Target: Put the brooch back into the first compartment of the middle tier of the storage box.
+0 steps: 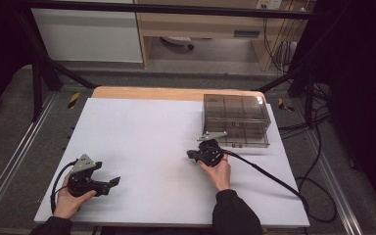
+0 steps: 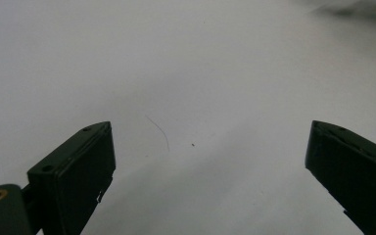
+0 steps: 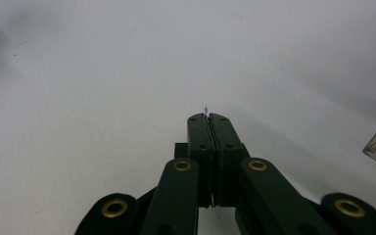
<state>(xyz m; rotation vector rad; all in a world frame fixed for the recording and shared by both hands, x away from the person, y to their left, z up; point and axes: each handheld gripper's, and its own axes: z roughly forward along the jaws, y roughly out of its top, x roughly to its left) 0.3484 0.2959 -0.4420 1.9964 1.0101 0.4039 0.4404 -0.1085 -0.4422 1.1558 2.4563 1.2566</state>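
Resting on one white table (image 1: 147,127) — two hand-held grippers: left hand-held gripper (image 1: 113,181) spread, right hand-held gripper (image 1: 190,154) pressed together — beside one clear box (image 1: 235,120).

White sheet-covered tabletop (image 1: 147,142) carries all. Clear smoky plastic compartment box (image 1: 236,120) sits at far right of tabletop. Right gripper (image 1: 192,154) lies just in front of box's front left corner, pointing left, held from the near side by right hand (image 1: 219,171). Left gripper (image 1: 113,181) sits near left front corner, well apart from box, pointing right, left hand (image 1: 68,199) behind it at front edge.
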